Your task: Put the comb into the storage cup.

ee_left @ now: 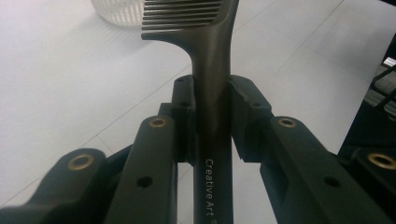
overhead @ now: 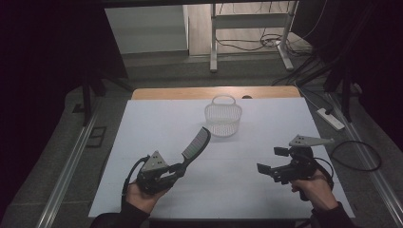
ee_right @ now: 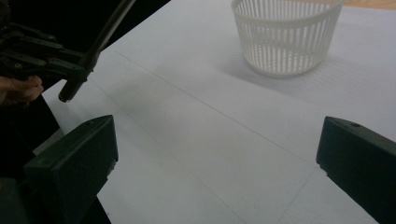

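Observation:
A black comb (overhead: pixel 196 143) points up and right toward the white slatted basket (overhead: pixel 223 117) at the back middle of the table. My left gripper (overhead: pixel 182 166) is shut on its handle, low at the left. In the left gripper view both pads clamp the comb handle (ee_left: pixel 212 84), with the teeth at the top and the basket (ee_left: pixel 116 11) beyond. My right gripper (overhead: pixel 272 160) hovers at the right front, open and holding nothing. In the right gripper view its gripper (ee_right: pixel 215 163) stands wide apart over bare sheet, the basket (ee_right: pixel 287 37) ahead and the comb handle (ee_right: pixel 93 51) at the left.
A white sheet (overhead: pixel 157 123) covers the table, with a wooden edge (overhead: pixel 190 92) showing at the back. On the floor to the right lie a power strip (overhead: pixel 330 118) and cables. A white desk frame (overhead: pixel 214 42) stands behind the table.

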